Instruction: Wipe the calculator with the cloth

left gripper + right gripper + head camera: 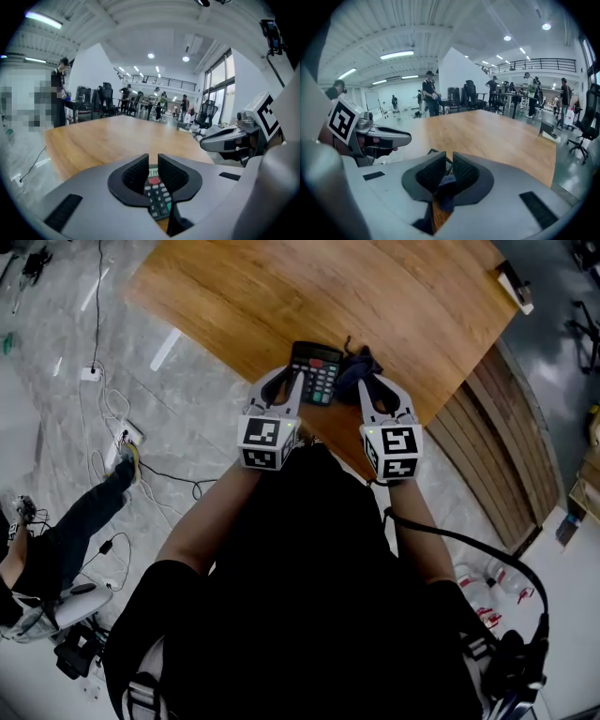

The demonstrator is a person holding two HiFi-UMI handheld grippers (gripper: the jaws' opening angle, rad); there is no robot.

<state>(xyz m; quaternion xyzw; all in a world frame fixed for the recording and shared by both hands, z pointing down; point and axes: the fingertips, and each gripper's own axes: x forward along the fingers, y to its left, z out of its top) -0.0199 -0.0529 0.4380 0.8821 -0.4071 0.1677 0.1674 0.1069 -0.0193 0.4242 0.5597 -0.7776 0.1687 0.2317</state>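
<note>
Calculator (pixel 316 373) at wooden worktop (pixel 375 296) edge, grey floor (pixel 202 451) below; left hand-held gripper (pixel 292 388) narrowly apart over it, right hand-held gripper (pixel 373 385) clamped on dark cloth (pixel 358 364).

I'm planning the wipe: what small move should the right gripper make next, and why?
Probably shift the right gripper leftward to lay its pinched dark blue cloth on the calculator keys: the cloth hangs beside the calculator's right edge, not over the keys.
</note>
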